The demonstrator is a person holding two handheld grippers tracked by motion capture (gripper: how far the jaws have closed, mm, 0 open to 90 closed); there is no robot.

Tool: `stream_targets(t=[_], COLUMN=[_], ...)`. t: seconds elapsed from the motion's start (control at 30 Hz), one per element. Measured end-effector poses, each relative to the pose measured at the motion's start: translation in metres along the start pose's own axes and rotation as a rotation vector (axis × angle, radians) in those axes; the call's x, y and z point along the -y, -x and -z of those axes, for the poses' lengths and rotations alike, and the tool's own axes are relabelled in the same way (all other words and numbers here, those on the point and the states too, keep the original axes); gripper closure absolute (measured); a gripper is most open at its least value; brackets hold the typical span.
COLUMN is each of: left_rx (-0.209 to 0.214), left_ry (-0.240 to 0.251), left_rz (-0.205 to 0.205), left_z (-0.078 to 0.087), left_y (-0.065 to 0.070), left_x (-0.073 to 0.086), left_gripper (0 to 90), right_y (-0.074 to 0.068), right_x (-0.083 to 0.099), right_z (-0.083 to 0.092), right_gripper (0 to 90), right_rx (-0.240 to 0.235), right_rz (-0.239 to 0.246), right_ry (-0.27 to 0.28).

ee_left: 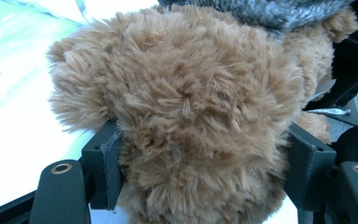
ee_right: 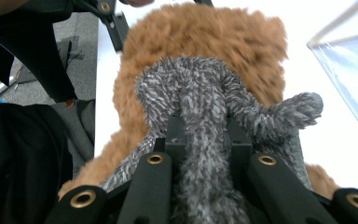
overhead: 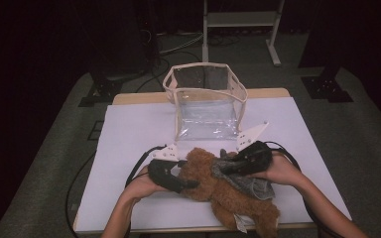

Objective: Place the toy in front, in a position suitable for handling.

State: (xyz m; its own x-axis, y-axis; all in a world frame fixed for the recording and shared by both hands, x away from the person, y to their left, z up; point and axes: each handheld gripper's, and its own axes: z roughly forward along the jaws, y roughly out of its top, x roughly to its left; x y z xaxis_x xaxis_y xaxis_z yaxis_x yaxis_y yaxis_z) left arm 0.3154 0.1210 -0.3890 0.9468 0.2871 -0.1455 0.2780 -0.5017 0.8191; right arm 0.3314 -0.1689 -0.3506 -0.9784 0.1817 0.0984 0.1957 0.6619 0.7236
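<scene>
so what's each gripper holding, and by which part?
Left gripper clamps the brown teddy bear by its furry head. Right gripper pinches a fold of the grey fuzzy cloth wrapped on the bear.

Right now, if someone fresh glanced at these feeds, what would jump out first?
The fluffy brown teddy bear lying at the table's near edge, with both grippers on it: the left gripper clamps its head, the right gripper pinches its grey knitted scarf. Behind it, mid-table, stands an open clear plastic bag with cream trim.
</scene>
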Motion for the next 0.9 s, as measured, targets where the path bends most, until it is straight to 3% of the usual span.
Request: stream_targets(t=[0.13, 0.27, 0.43, 0.57, 0.9], left_rx=[0.009, 0.000, -0.015, -0.031, 0.037], left_ry=[0.021, -0.008, 0.005, -0.023, -0.027], left_rz=[-0.004, 0.009, 0.029, 0.044, 0.092], left_z=[0.001, -0.004, -0.002, 0.001, -0.016], left_y=[0.001, -0.001, -0.005, -0.006, -0.013], left_x=[-0.003, 0.000, 0.010, 0.019, 0.024], left_gripper=[30.9, 30.5, 22.4, 14.7, 8.4], right_y=[0.003, 0.002, 0.004, 0.004, 0.007], right_x=[0.009, 0.006, 0.003, 0.008, 0.005], right_z=[0.006, -0.005, -0.009, -0.008, -0.005], right_gripper=[76.0, 76.1, 76.2, 76.2, 76.0], right_rx=[0.000, -0.002, 0.003, 0.004, 0.001], right_rz=[-0.036, -0.015, -0.003, -0.010, -0.012], right_ry=[0.015, -0.021, -0.053, -0.047, -0.045])
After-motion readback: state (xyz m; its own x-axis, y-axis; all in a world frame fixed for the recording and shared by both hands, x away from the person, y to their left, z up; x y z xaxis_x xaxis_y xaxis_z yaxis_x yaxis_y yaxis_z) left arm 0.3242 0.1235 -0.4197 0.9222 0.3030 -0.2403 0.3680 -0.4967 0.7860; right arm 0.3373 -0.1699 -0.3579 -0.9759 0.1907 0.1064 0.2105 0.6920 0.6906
